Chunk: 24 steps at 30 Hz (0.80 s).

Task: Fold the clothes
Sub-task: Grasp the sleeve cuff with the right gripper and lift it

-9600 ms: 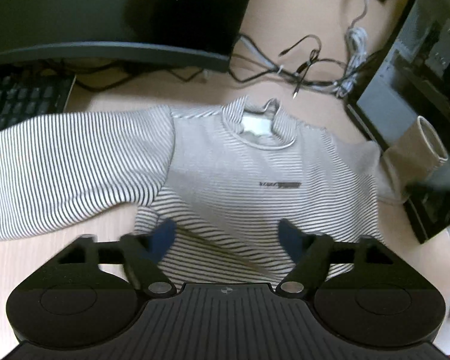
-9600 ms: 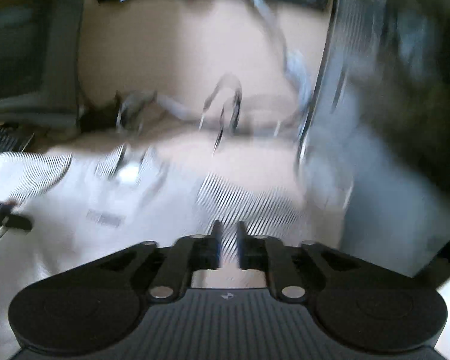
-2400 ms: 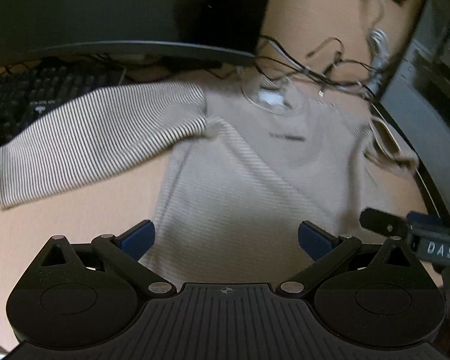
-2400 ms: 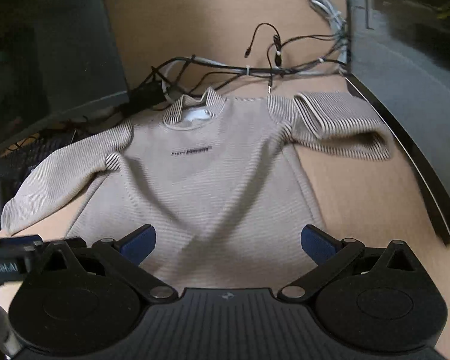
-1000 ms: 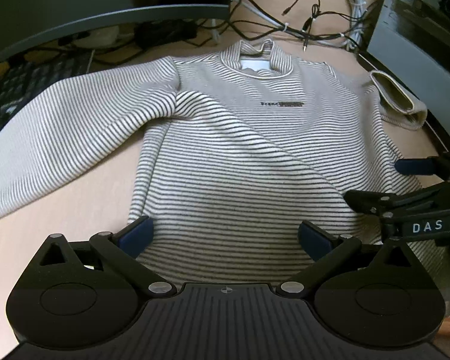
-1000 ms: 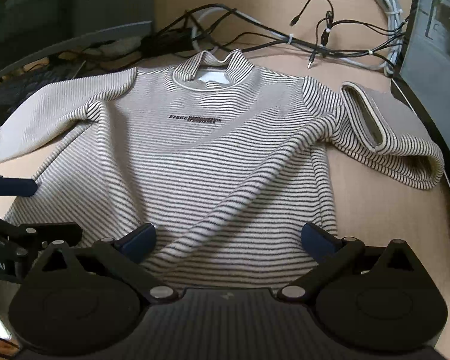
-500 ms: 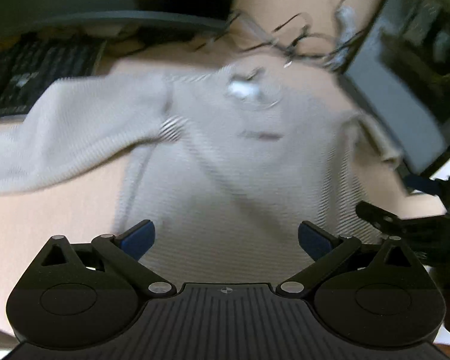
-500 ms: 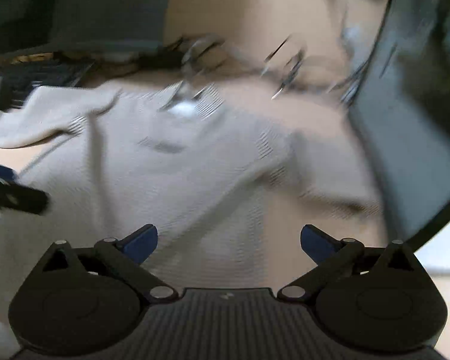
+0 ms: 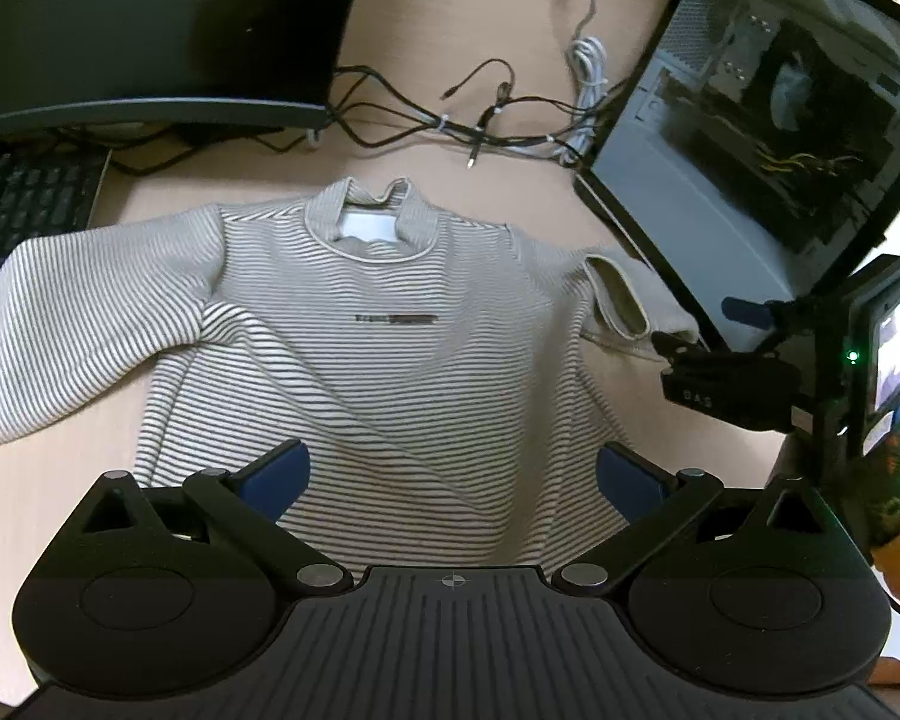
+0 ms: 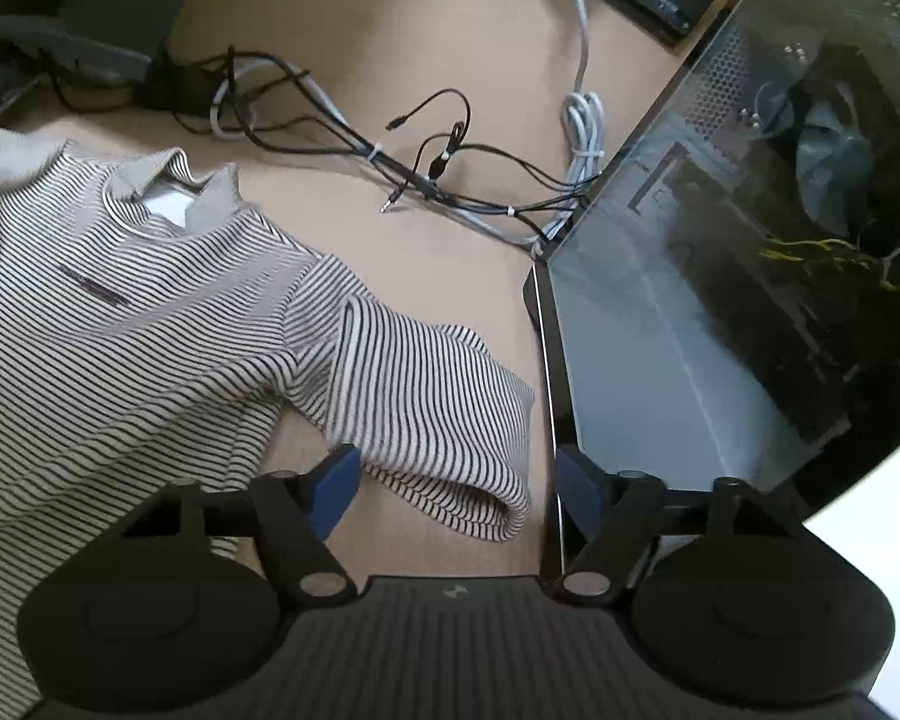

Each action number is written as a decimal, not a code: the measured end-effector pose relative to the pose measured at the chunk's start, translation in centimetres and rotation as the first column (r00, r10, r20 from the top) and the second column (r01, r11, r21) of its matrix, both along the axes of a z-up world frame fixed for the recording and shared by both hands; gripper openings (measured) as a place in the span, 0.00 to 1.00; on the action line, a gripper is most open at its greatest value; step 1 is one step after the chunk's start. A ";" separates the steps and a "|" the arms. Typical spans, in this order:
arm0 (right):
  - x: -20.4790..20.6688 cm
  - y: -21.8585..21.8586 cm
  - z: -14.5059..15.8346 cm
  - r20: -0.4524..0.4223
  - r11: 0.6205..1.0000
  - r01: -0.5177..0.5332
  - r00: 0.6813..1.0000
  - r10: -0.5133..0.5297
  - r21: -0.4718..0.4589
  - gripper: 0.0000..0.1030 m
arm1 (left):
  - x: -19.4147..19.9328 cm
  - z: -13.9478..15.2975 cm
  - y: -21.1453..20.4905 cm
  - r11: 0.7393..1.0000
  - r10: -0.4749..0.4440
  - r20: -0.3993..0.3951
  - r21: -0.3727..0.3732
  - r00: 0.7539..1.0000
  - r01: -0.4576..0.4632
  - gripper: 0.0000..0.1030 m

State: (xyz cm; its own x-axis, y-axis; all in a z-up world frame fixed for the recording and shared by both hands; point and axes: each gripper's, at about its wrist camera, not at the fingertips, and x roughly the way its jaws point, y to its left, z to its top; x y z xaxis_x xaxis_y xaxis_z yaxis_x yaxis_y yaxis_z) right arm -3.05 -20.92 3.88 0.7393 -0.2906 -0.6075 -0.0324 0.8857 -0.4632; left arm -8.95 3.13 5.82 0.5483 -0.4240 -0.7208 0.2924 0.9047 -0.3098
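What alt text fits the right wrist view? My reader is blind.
The right claw, open, hangs over the bunched sleeve of a striped sweater lying flat on a desk. Cables lie behind it; a glass-sided PC case stands right.

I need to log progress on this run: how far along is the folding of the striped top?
Done: the striped top lies spread face up on the desk, with no fold across the body. In hand: the open right gripper hovers at the bunched right sleeve, gripping nothing. The left gripper is open over the hem. Left: both sleeves and the body folds.
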 end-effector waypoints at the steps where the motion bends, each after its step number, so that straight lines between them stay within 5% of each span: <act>1: 0.2 -0.1 -0.1 0.001 1.000 0.002 1.000 -0.002 0.003 0.50 | 0.1 -0.2 0.2 1.000 0.009 -0.004 -0.001 1.000 -0.009 1.00; 13: 1.8 1.2 -0.2 0.020 0.995 -0.092 0.995 0.093 -0.027 0.48 | 0.3 -1.0 1.7 0.998 0.058 -0.037 -0.025 0.998 -0.059 1.00; 15: 1.1 2.3 0.2 0.025 0.991 -0.135 0.990 0.136 -0.023 0.55 | 0.2 -0.9 1.9 0.998 0.062 -0.034 -0.027 0.998 -0.063 1.00; 17: 0.7 3.2 0.0 0.016 0.985 -0.169 0.985 0.170 -0.027 0.74 | 0.2 -0.9 2.1 0.997 0.064 -0.033 -0.030 0.997 -0.065 1.00; 20: 1.4 4.0 -1.7 -0.014 0.981 -0.184 0.983 0.183 -0.067 0.73 | 0.2 -0.8 2.3 0.997 0.066 -0.036 -0.028 0.997 -0.067 1.00; 21: 1.8 4.0 -2.0 -0.023 0.982 -0.175 0.984 0.174 -0.065 0.72 | 0.1 -0.8 2.3 0.997 0.065 -0.035 -0.026 0.997 -0.066 1.00; 23: 2.6 3.4 -2.3 -0.039 0.988 -0.151 0.988 0.149 -0.040 0.39 | 0.0 -0.7 2.4 0.998 0.062 -0.036 -0.020 0.997 -0.063 1.00; 24: 2.8 2.9 -2.0 -0.046 0.991 -0.136 0.990 0.136 -0.004 0.32 | -0.1 -0.7 2.4 0.998 0.062 -0.038 -0.018 0.997 -0.062 1.00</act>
